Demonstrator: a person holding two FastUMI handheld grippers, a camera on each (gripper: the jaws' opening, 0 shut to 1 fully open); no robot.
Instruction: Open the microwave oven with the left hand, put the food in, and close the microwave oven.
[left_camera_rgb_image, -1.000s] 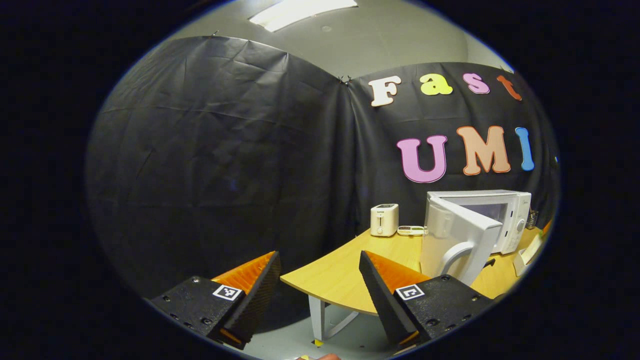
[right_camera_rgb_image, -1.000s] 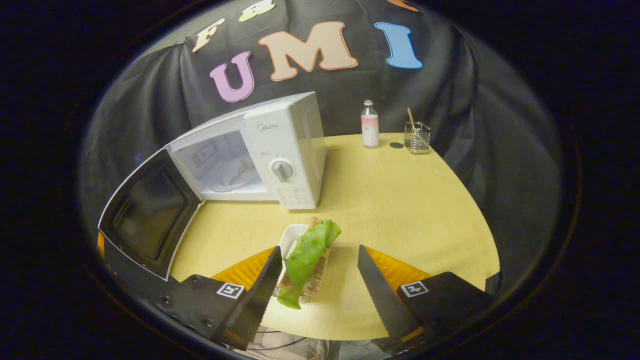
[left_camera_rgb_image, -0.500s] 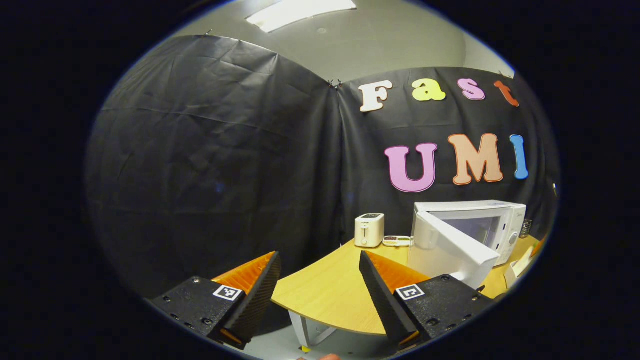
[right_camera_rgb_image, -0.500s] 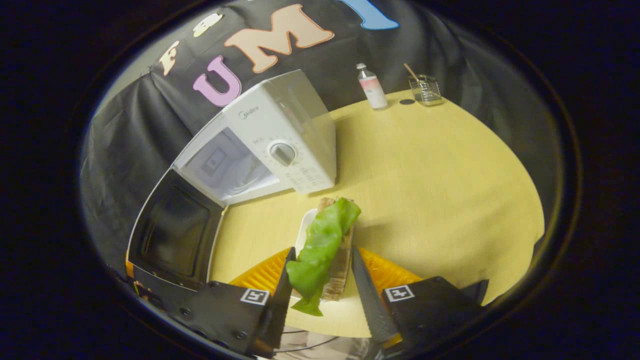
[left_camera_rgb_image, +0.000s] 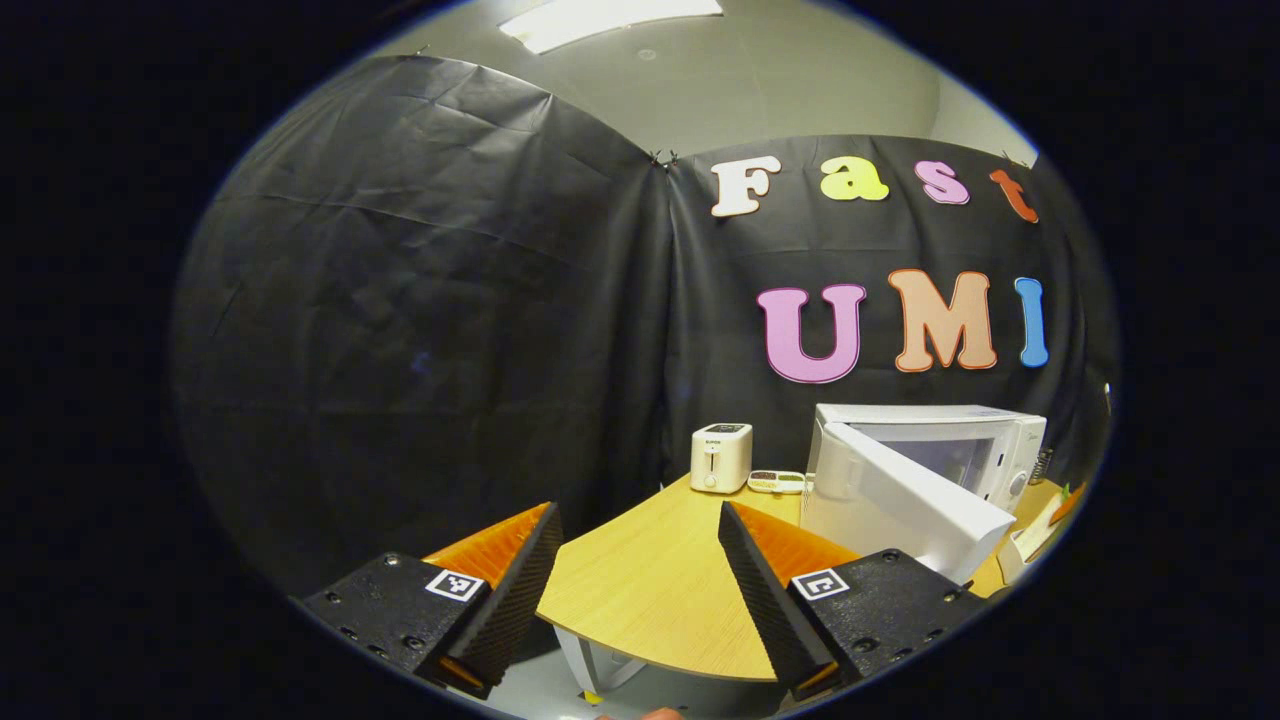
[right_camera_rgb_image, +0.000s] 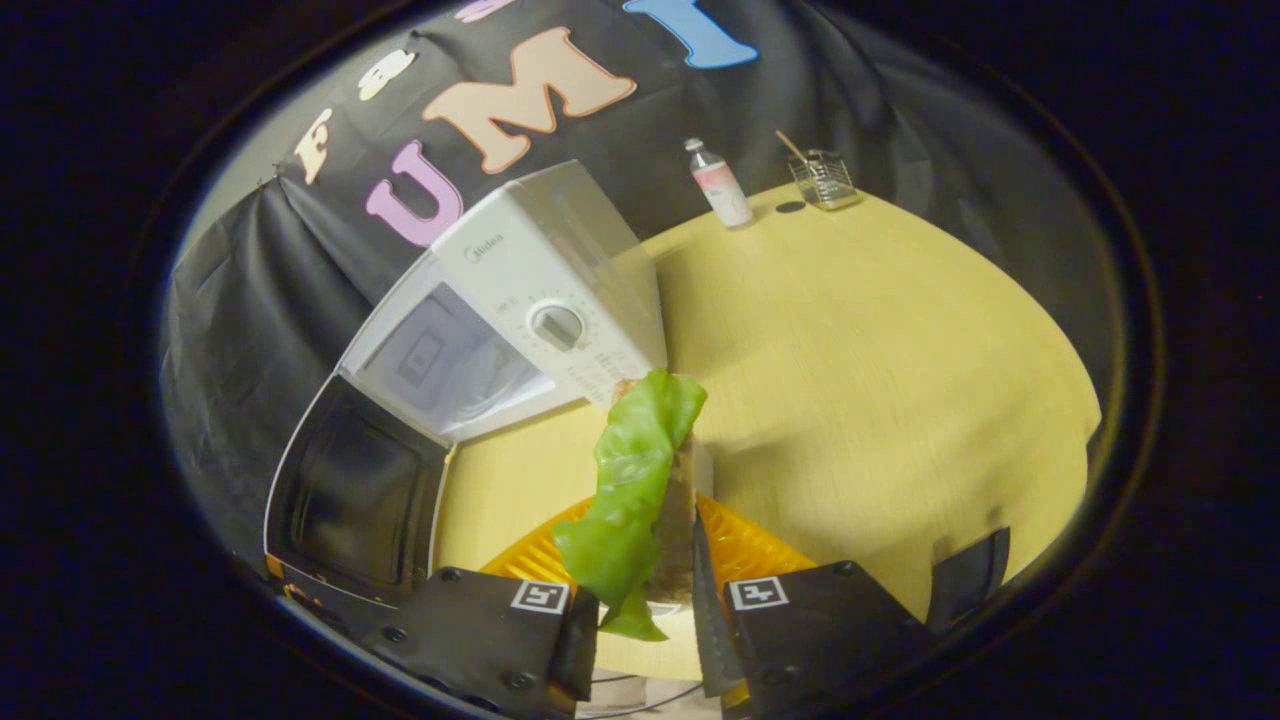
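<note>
Left tongs (left_camera_rgb_image: 635, 575) gape wide with nothing between them; right tongs (right_camera_rgb_image: 640, 620) are closed nearly together.

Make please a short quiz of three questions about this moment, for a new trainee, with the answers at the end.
1. True or false: the microwave door stands open.
2. What does the right gripper hold between its fingers?
A. a bottle
B. a sandwich with a lettuce leaf
C. a toaster
3. Fill in: the left gripper is ____ and holds nothing.

Key:
1. True; the microwave cavity is exposed.
2. B; both fingers press on the sandwich.
3. open; its fingers stand wide apart, with the table seen between them.
</note>
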